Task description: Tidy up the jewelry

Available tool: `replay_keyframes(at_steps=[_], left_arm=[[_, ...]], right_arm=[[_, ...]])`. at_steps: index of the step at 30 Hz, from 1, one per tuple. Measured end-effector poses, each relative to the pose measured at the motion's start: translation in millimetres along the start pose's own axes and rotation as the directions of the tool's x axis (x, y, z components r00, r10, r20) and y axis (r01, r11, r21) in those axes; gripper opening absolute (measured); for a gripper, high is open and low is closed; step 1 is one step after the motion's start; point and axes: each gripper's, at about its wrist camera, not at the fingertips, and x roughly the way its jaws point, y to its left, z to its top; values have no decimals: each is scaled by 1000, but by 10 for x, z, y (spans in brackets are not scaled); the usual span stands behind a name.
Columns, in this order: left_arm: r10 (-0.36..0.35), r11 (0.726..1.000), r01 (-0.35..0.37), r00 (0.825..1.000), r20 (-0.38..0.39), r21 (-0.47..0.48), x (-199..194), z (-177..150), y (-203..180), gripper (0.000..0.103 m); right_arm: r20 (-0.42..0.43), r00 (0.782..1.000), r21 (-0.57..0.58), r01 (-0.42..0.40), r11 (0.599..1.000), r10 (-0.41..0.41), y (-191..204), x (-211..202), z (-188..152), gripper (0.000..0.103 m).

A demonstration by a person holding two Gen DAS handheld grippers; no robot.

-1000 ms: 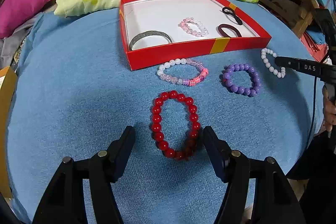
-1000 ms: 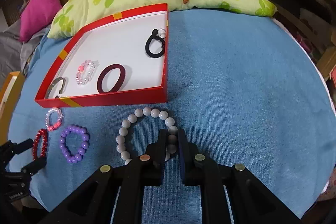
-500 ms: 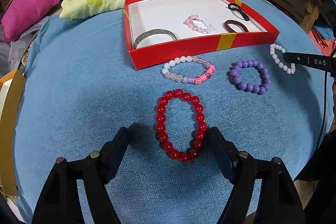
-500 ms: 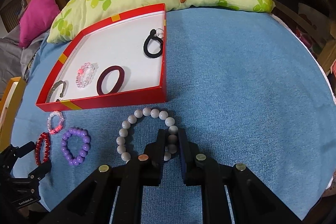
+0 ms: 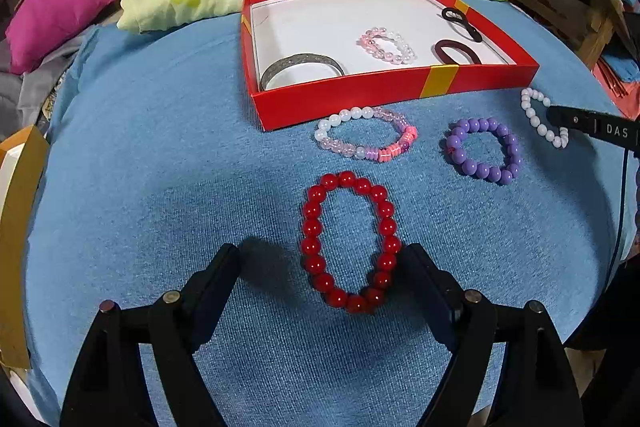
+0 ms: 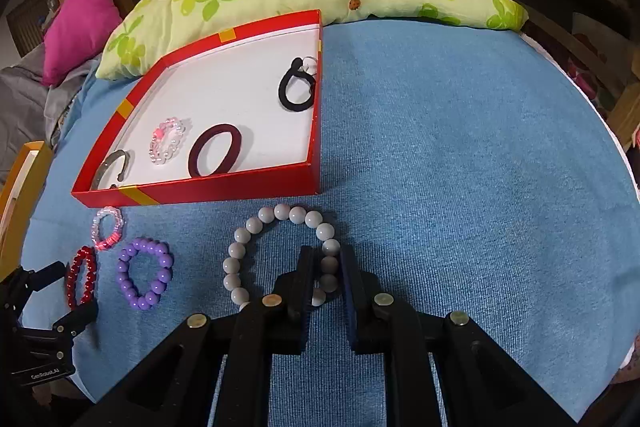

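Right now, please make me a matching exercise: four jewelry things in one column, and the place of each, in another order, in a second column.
Things:
1. red bracelet
2. white bracelet
3. silver bangle
4. purple bracelet

Places:
A. inside the red box
B. pinched by the right gripper
C. between the opening fingers of the left gripper, untouched
D. loose on the blue cloth, no gripper around it

Pairs: 1-C, 2-B, 3-A, 4-D
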Motion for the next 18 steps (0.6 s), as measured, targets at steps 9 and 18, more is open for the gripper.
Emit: replay_keyframes(at_steps=[9,18], left_arm=[[-7,1000,7,1000,7,-11,-3,11,-4,84],[-2,999,4,999,33,-43,-1,-31,-4,90]], right_arm=[[-3,1000,21,-4,1000,4,-13,1,10,16],[-9,999,59,-45,997,46,-78,1,13,16]])
